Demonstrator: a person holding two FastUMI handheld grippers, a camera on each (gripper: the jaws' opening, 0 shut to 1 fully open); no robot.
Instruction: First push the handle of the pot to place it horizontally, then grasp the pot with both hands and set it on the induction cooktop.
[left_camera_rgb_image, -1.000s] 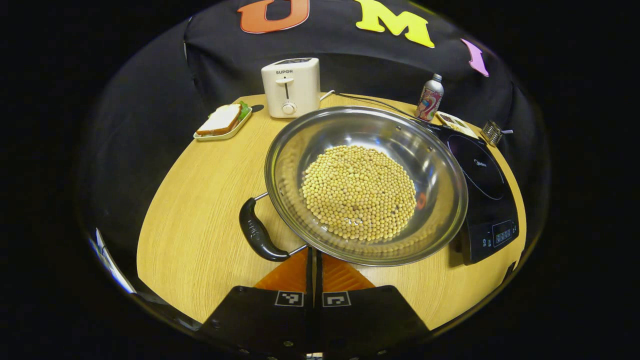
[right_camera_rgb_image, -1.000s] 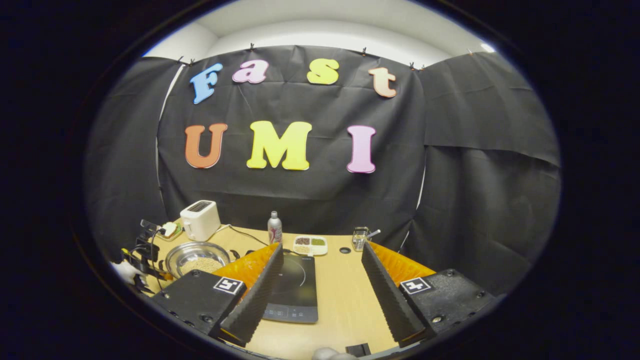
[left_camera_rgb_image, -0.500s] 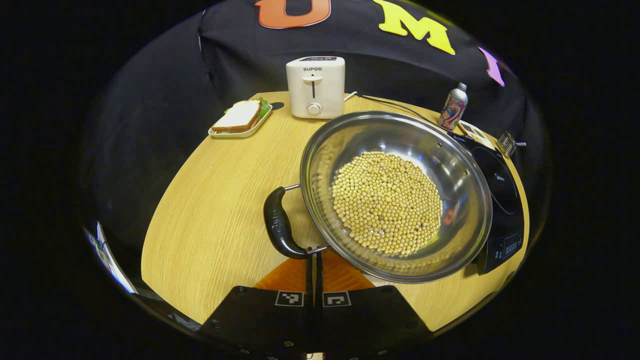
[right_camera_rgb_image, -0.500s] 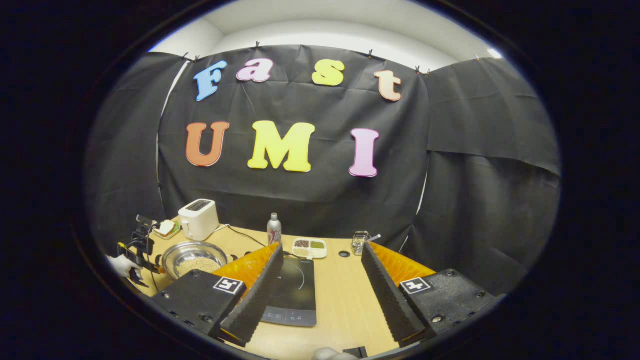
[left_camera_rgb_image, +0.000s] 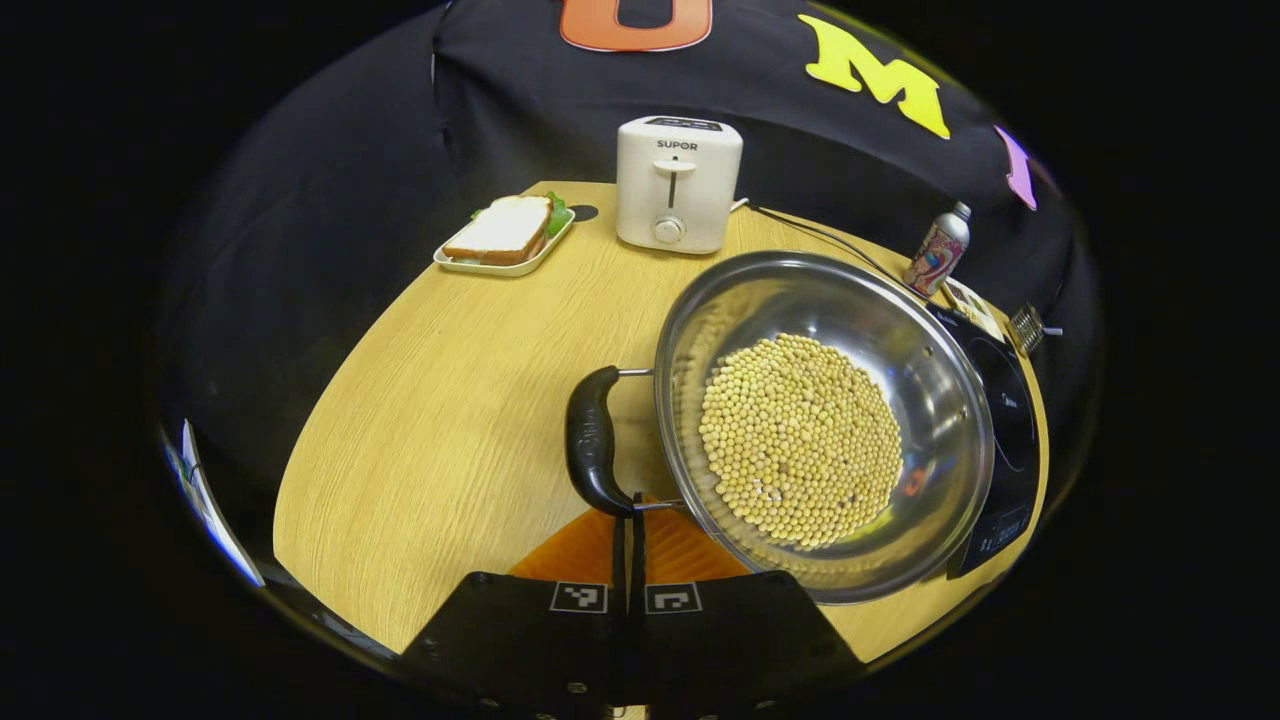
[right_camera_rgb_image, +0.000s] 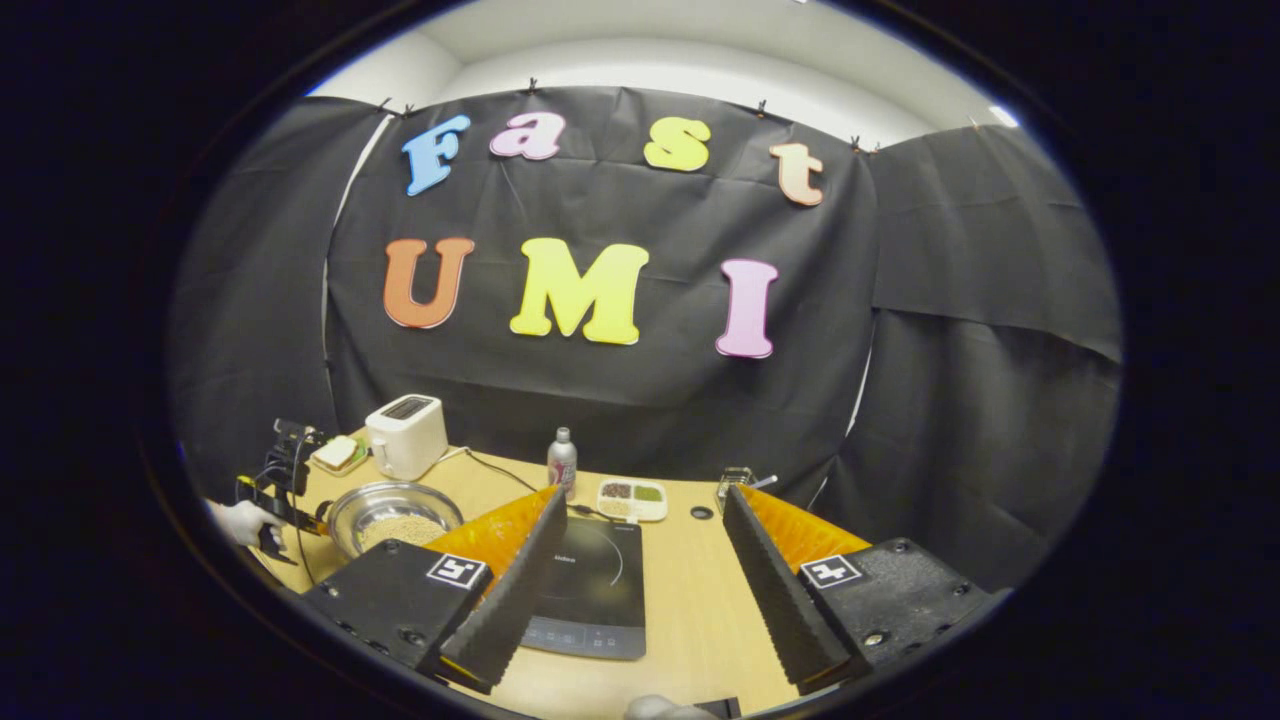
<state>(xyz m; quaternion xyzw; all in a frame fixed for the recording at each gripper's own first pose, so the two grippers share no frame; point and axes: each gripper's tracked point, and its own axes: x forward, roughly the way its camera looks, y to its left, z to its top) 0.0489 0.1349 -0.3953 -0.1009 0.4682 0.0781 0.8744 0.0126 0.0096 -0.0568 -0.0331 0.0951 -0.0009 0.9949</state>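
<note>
A steel pot (left_camera_rgb_image: 880, 330) full of yellow beans (left_camera_rgb_image: 800, 440) rests on the wooden table, just left of the black induction cooktop (left_camera_rgb_image: 1005, 420). Its black handle (left_camera_rgb_image: 592, 440) sticks out on the pot's left side in the left gripper view. My left gripper (left_camera_rgb_image: 630, 505) is shut, with its tips against the near end of that handle. My right gripper (right_camera_rgb_image: 640, 500) hovers open above the cooktop (right_camera_rgb_image: 590, 585), nothing between its fingers. In the right gripper view the pot (right_camera_rgb_image: 395, 515) lies far to the left, with a hand holding the left gripper (right_camera_rgb_image: 275, 480) beside it.
A white toaster (left_camera_rgb_image: 678, 185) and a plate with a sandwich (left_camera_rgb_image: 505, 232) stand at the table's far edge. A bottle (left_camera_rgb_image: 938, 250) stands behind the cooktop. A divided snack tray (right_camera_rgb_image: 630, 497) and a small glass holder (right_camera_rgb_image: 735, 480) sit at the back.
My shut left gripper has swept against the handle and the pot has turned, its handle swinging round to the pot's left side. The right gripper has stayed open, nearly still.
</note>
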